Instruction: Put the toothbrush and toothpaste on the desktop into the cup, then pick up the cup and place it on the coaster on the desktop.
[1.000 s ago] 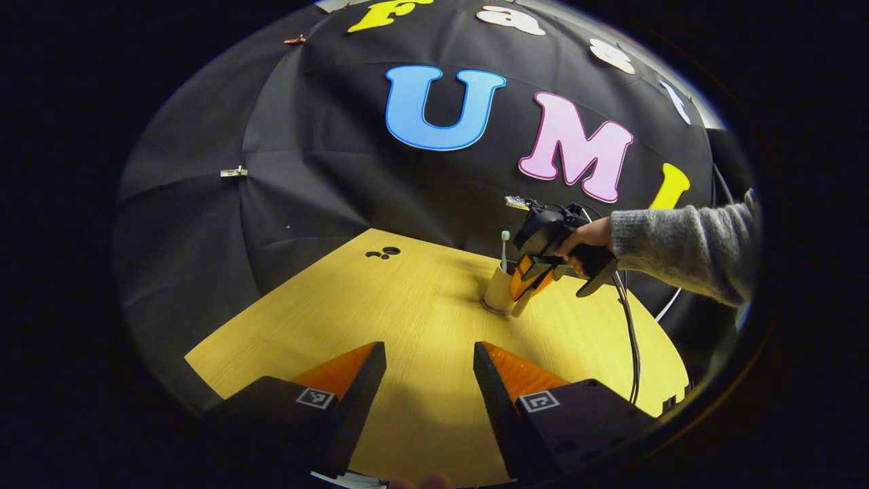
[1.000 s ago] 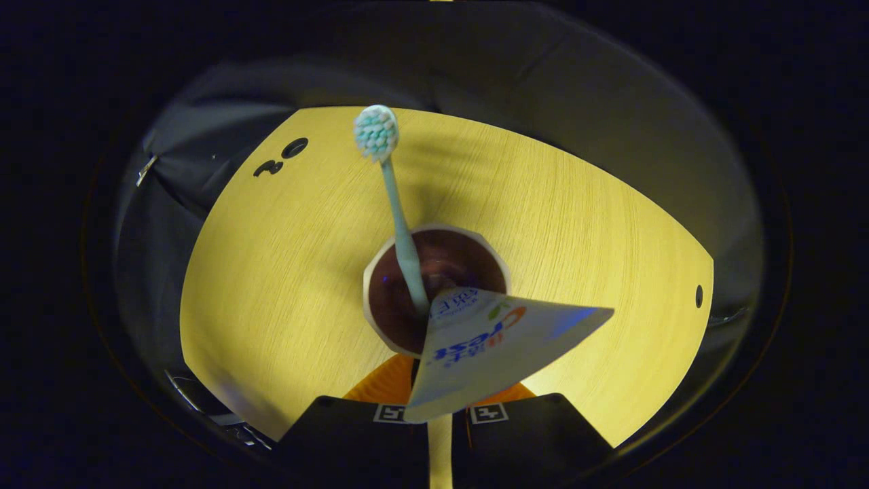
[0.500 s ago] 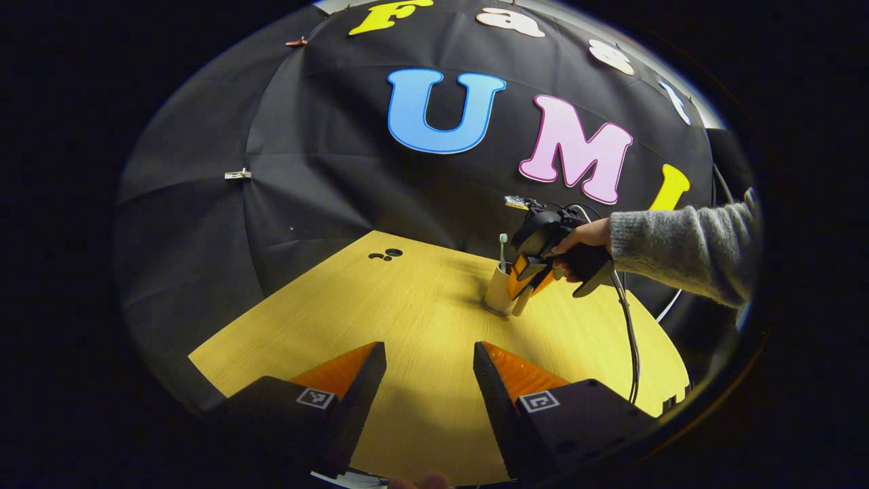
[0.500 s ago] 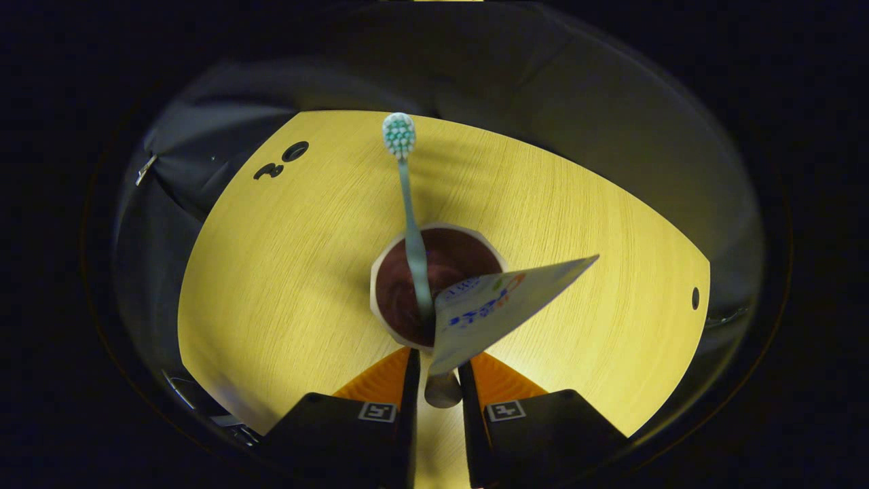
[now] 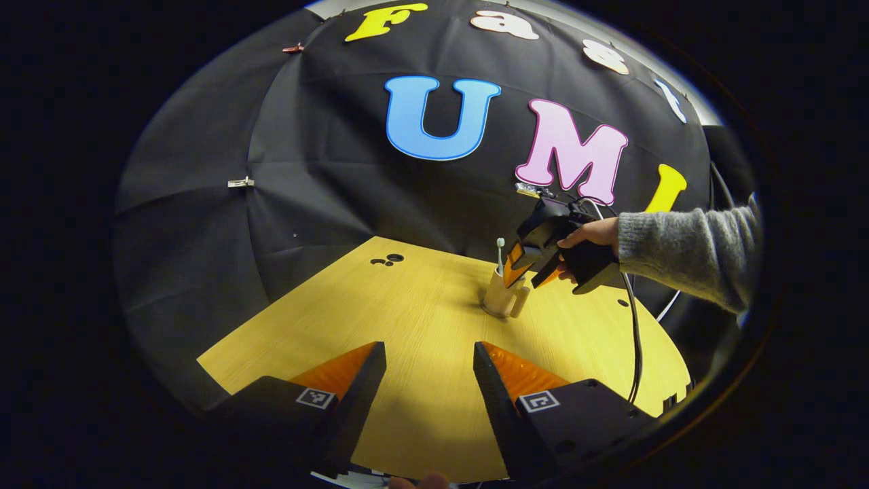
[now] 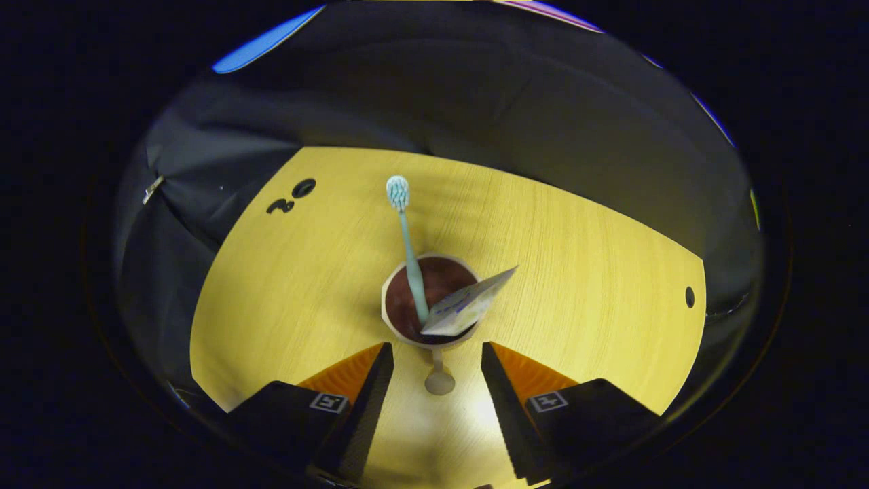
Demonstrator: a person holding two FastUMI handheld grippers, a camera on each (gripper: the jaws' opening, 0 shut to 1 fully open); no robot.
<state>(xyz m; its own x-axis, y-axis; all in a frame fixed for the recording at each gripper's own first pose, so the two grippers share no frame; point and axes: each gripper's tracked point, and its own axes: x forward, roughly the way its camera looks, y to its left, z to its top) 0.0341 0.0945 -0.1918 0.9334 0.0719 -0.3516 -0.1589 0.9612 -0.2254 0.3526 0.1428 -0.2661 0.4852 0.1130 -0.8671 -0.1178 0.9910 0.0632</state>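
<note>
I am seeing my right gripper (image 6: 434, 380) with its jaws standing wide apart and gripping nothing, hanging above the cup (image 6: 429, 299) and looking down into it. Between the two fingers, on the table (image 6: 285, 299) below, the cup's handle (image 6: 439, 377) is pointing back toward me. The toothbrush (image 6: 407, 244) is standing in the cup with its bristled head up and leaning toward the far edge of the table, and the toothpaste (image 6: 468, 305) is sitting in the cup beside it, its flat tail sticking out over the rim and touching the brush stem low down. From the left gripper view, my left gripper (image 5: 429, 380) is also holding its jaws open and empty, hovering over the near edge of the table (image 5: 407, 326), well apart from the cup (image 5: 502, 295). The cup is standing upright toward the far right part of the table, with the toothbrush (image 5: 500, 252) rising out of it. The right gripper (image 5: 536, 261) is hanging just above the cup's rim, held by a hand (image 5: 594, 234) in a grey knitted sleeve (image 5: 686, 251), with a cable (image 5: 635, 339) trailing down from it.
</note>
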